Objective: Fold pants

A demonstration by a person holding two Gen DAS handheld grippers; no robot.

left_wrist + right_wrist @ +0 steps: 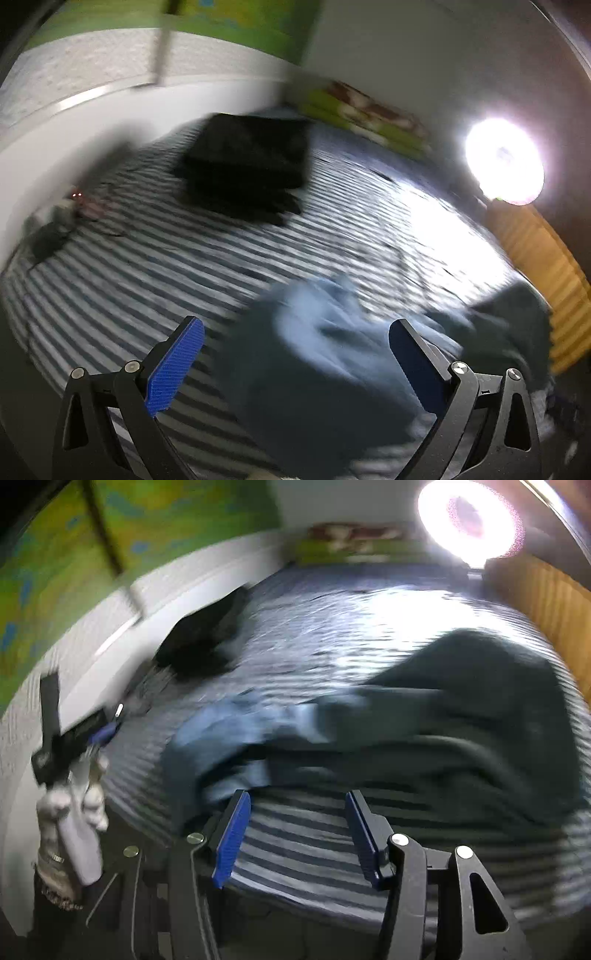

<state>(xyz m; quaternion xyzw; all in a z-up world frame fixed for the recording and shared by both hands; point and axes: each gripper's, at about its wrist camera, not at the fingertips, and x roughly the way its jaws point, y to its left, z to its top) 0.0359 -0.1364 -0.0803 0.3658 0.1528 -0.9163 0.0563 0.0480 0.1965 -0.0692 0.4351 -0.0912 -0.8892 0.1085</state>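
Left claw [295, 354] jaws wide apart, nothing between, above crumpled blue-grey pants [317, 369] on striped bed [147, 266]. Right claw [295, 830] jaws apart, empty, bare stripes beneath, pants [424, 731] just beyond. No readable writing, frames blurred. Folded dark stack [247, 166] well apart near wall; open bed between

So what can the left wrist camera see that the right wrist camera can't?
Only the left wrist view shows the small clutter with a red light by the wall. Only the right wrist view shows the person's hand holding the left gripper. Both show the striped bed cover, the dark folded pile, the rumpled pants, the bright lamp, and open blue-padded jaws holding nothing.
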